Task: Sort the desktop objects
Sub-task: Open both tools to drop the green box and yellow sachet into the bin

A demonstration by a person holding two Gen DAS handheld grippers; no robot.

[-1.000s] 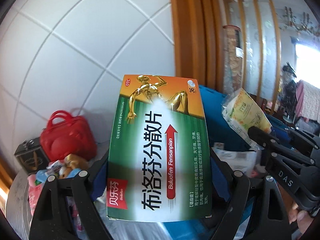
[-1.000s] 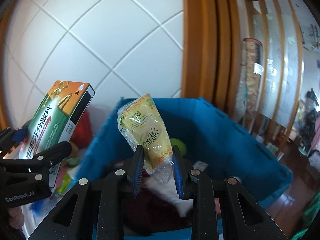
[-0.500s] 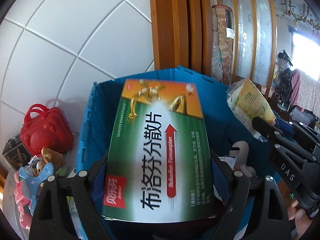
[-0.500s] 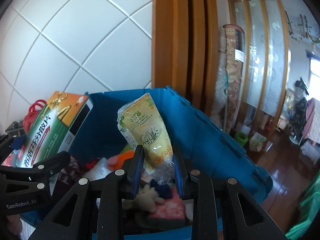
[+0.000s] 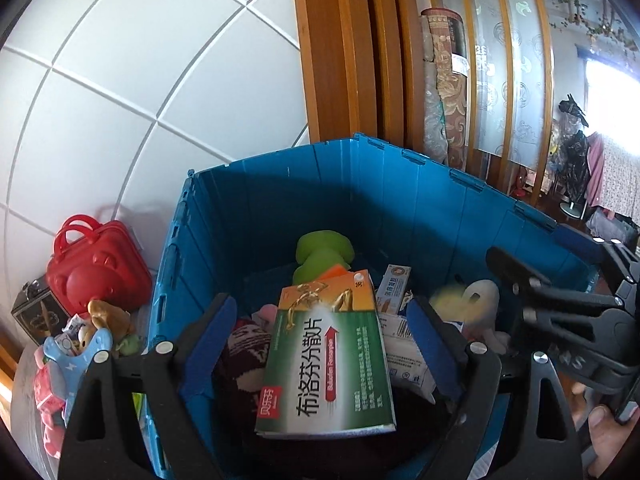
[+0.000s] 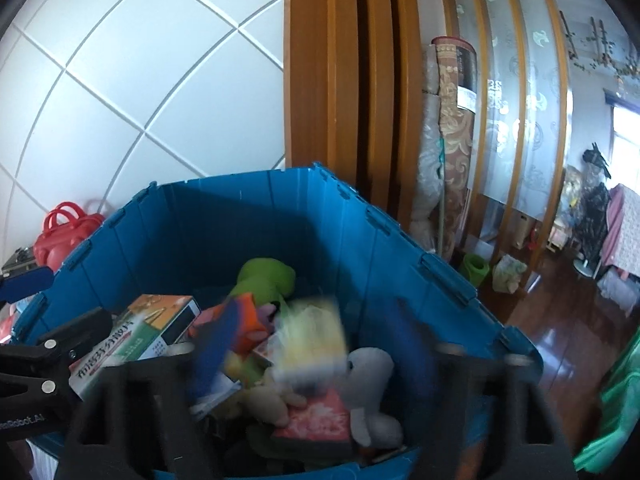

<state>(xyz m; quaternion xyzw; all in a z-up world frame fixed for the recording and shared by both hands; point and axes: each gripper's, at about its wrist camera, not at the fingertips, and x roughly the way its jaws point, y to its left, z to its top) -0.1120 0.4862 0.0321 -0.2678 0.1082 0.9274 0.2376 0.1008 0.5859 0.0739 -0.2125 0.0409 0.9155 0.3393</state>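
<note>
Fingers [image 5: 212,336] wide on left gripper [image 5: 320,304] and just-opened right gripper [image 6: 316,320]; pouch [image 6: 308,344] loose over crate [image 6: 240,220].

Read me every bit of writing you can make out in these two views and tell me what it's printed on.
"布洛芬分散片": medicine box, large characters.
"贝乐芬": red patch on the same box.
"36": its top corner.
"Robot.AI": left gripper's body, start cut off.
"AS": right gripper's body, partly hidden.
Small print on the medicine box and the small white boxes behind it: too small to read.
</note>
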